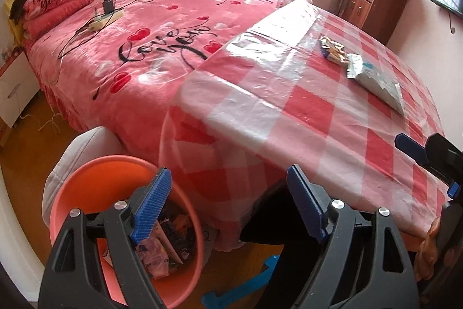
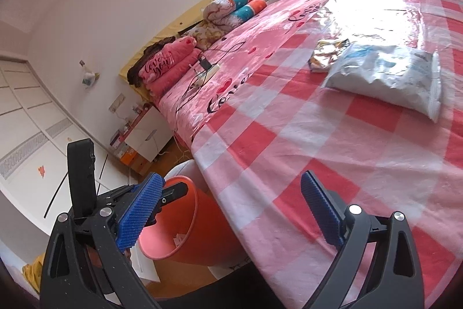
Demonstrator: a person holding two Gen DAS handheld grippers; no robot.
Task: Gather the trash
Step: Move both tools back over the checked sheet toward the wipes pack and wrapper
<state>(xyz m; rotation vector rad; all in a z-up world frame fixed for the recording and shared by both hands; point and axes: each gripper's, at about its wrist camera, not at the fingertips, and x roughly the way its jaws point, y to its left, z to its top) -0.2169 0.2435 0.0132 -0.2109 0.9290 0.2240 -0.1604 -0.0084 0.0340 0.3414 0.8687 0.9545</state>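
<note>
Pink-walled bedroom with a heart-printed pink bed (image 1: 162, 28), where a red-and-white checked plastic-covered table (image 1: 303, 118) carries two pieces of trash lying touching: a crumpled white-and-blue snack bag (image 2: 387, 77) and a gold foil wrapper (image 2: 327, 54). Beside the table on the floor stands a round orange plastic bin (image 1: 86, 187) holding crumpled wrappers (image 1: 165, 245). Above the bin the left gripper (image 1: 228, 201) tilts downward, jaws spread and empty, while the right gripper (image 2: 231, 210) points over the table edge, also wide apart and empty.

2 crumpled wrappers (image 2: 387, 77) lie touching on the checked tablecloth (image 2: 318, 164).
</note>
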